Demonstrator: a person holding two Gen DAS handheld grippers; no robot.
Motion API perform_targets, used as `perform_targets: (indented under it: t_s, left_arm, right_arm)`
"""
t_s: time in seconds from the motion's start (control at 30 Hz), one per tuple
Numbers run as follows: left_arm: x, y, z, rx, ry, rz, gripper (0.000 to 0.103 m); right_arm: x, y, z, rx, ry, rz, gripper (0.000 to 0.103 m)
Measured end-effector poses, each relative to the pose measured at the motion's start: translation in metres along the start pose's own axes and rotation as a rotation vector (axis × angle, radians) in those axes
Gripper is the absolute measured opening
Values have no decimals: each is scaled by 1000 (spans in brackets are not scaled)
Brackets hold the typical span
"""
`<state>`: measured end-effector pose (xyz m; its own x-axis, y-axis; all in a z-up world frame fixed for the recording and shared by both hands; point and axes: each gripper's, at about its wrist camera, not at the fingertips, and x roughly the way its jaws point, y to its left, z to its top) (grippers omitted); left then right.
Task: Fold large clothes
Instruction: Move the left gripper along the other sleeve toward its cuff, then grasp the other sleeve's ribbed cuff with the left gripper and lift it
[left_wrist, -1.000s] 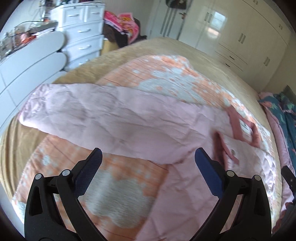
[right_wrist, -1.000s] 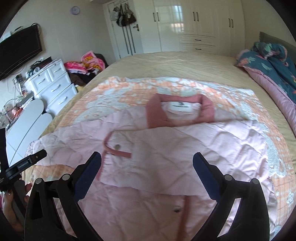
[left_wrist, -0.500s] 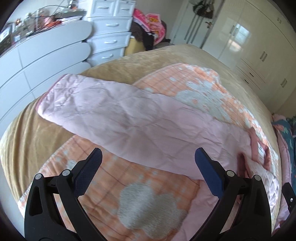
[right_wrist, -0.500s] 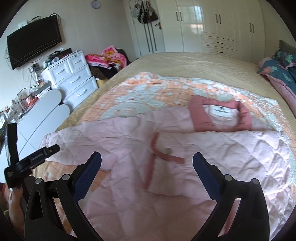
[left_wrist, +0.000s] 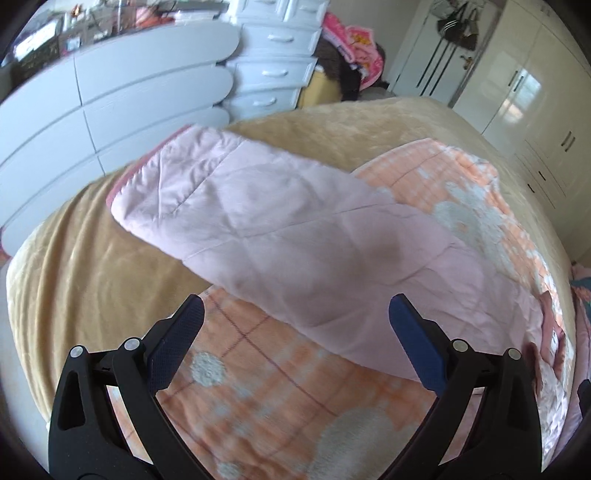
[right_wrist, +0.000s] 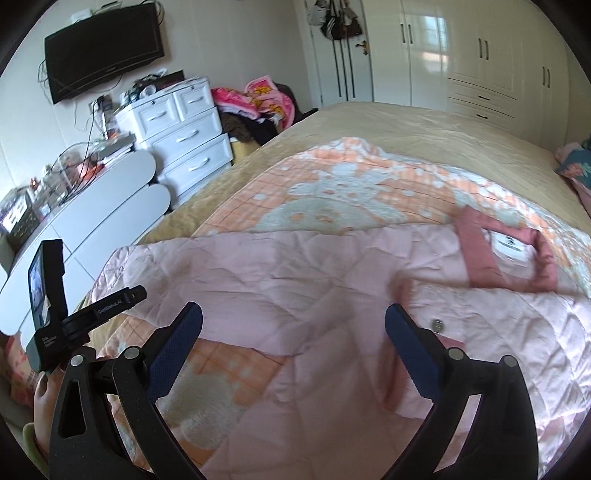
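A large pale pink quilted jacket (right_wrist: 314, 288) lies spread on the bed, its darker pink collar (right_wrist: 506, 258) at the right. One sleeve (left_wrist: 258, 221) stretches out to the left toward the bed's edge, its cuff (left_wrist: 125, 184) lying on the tan bedspread. My left gripper (left_wrist: 295, 325) is open and empty, just short of the sleeve's near edge. My right gripper (right_wrist: 293, 328) is open and empty above the jacket's body near the armpit. The left gripper's body (right_wrist: 74, 317) shows at the left of the right wrist view.
The jacket lies on an orange and white patterned blanket (left_wrist: 295, 406) over a tan bedspread (left_wrist: 92, 277). White drawers (right_wrist: 184, 140) and a low white cabinet (left_wrist: 110, 110) stand left of the bed. Wardrobes (right_wrist: 480, 55) line the far wall. A pile of clothes (right_wrist: 258, 107) sits beyond the bed's corner.
Both grippers have swung to the left along the jacket. The left one now faces the sleeve's cuff end, and the collar has slid to the right in both views. Both stay open.
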<state>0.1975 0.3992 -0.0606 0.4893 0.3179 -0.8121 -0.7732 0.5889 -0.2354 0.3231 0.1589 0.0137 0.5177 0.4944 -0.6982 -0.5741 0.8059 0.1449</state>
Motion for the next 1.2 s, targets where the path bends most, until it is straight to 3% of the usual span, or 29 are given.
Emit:
perform_targets:
  t_s: [0.43, 0.77, 0.9, 0.93, 1.0, 1.13, 1.2]
  left_arm:
    - [33, 36, 11, -143, 41, -8, 94]
    - [50, 71, 31, -304, -15, -46, 93]
    - [56, 74, 38, -301, -48, -33, 61]
    - [54, 74, 38, -307, -65, -30, 57]
    - [45, 72, 40, -290, -98, -22, 37]
    - [15, 70, 45, -278, -200, -97, 17]
    - [-1, 66, 48, -274, -234, -134, 14]
  right_arm:
    - [32, 18, -5, 33, 34, 22, 99]
    - [35, 9, -20, 13, 64, -10, 99]
    - [24, 0, -26, 2, 56, -26, 99]
    - [21, -3, -28, 3, 55, -35, 99]
    - [15, -9, -29, 14, 50, -37, 99]
    - [3, -20, -32, 36, 32, -34, 99]
    - [-2, -24, -32, 39, 29, -36, 99]
